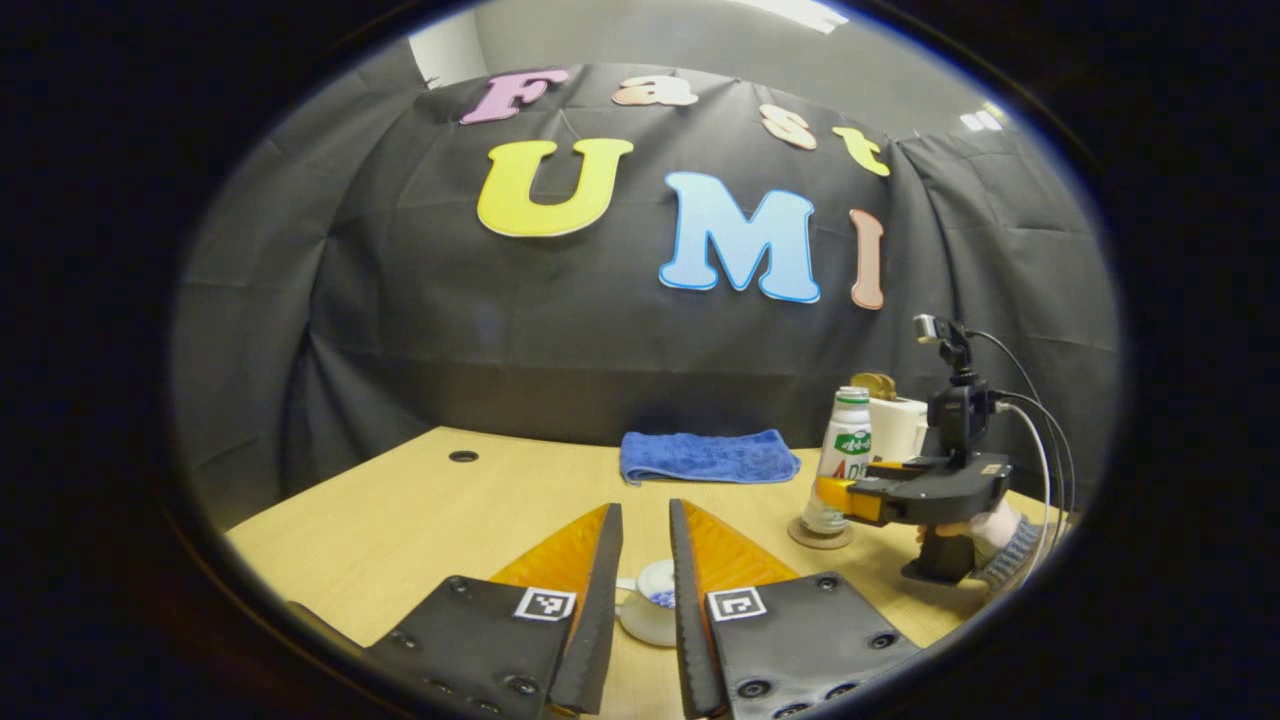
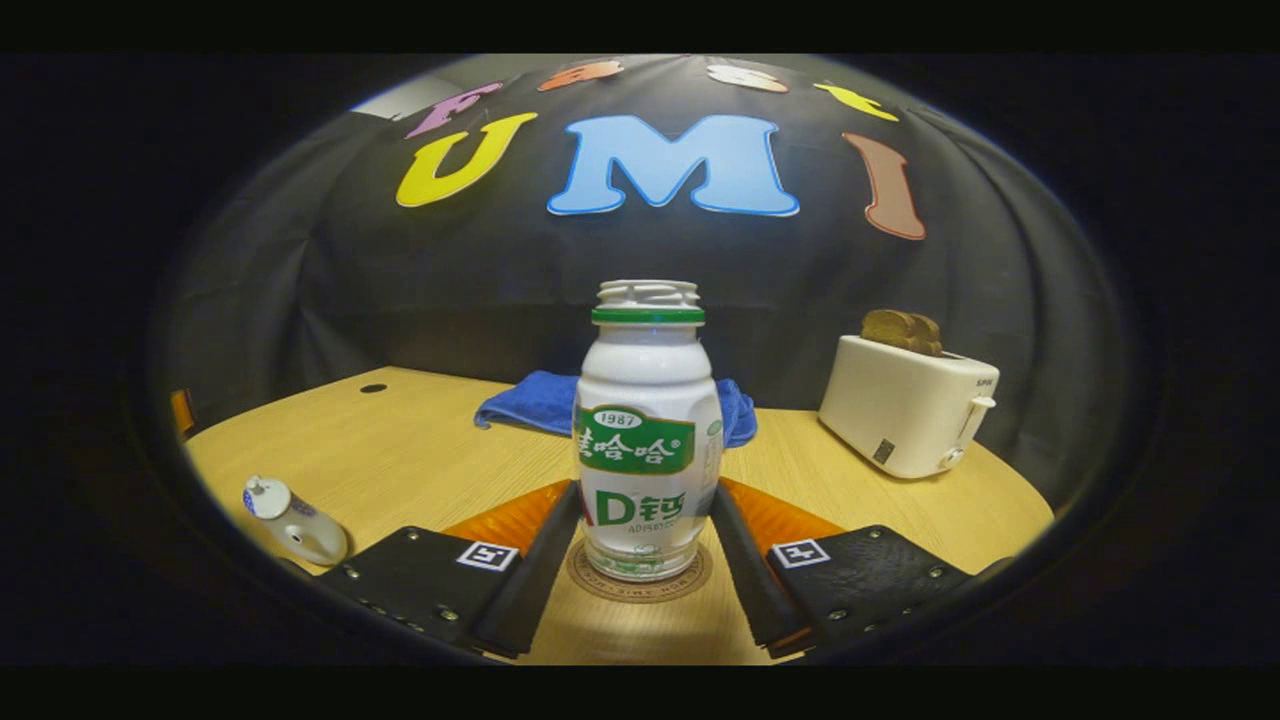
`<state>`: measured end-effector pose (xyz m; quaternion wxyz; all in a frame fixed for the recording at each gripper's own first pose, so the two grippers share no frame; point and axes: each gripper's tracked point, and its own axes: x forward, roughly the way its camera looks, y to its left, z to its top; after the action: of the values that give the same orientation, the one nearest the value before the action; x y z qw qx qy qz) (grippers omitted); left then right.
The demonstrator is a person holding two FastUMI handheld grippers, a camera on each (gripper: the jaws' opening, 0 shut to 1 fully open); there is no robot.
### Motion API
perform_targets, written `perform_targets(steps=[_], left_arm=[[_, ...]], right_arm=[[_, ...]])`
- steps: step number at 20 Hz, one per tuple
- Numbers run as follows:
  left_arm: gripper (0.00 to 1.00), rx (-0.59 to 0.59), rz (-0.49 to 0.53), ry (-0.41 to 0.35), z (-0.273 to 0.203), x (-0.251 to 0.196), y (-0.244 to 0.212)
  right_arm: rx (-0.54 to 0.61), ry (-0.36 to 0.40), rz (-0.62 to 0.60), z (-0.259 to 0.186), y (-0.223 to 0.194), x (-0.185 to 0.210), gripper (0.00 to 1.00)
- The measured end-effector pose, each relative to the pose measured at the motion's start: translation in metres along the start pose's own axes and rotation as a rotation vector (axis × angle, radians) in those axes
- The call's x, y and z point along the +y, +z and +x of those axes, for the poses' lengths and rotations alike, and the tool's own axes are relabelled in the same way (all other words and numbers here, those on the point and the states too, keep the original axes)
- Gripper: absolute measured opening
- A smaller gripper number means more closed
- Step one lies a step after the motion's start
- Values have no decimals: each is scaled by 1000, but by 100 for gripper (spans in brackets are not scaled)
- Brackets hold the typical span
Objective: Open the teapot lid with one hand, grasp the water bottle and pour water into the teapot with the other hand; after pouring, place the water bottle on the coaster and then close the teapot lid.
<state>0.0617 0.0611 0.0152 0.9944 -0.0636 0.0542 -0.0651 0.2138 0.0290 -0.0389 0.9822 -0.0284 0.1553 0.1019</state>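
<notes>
On the coaster [image 2: 637,582] — water bottle [image 2: 646,440] upright between the right gripper [image 2: 644,545] jaws, grip unclear; left gripper [image 1: 646,560] level, jaws narrowly parted

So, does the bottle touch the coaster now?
Touching. In the right gripper view the bottle stands upright with its base on the coaster, no gap showing under it.

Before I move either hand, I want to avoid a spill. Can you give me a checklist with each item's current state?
1. Water bottle upright on coaster: ok.
2. Bottle cap off: ok.
3. Right gripper jaws flank the bottle; firm grip: cannot tell.
4. Left gripper jaws apart, teapot seen between them: ok.
5. Teapot lid off: cannot tell.
6. Toaster and blue towel stand apart from the bottle: ok.
</notes>
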Motion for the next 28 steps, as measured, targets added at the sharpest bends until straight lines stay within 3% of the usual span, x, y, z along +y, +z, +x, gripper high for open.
perform_targets(steps=[15,19,28], left_arm=[[35,6,-2,0,2,-2,-3],[34,4,1,0,2,-4,-2],[34,-18,5,5,-4,-12,2]], right_arm=[[5,2,39,1,-7,-3,80],[-16,0,32,-3,-4,-4,99],[-152,-58,13,-63,29,-6,99]])
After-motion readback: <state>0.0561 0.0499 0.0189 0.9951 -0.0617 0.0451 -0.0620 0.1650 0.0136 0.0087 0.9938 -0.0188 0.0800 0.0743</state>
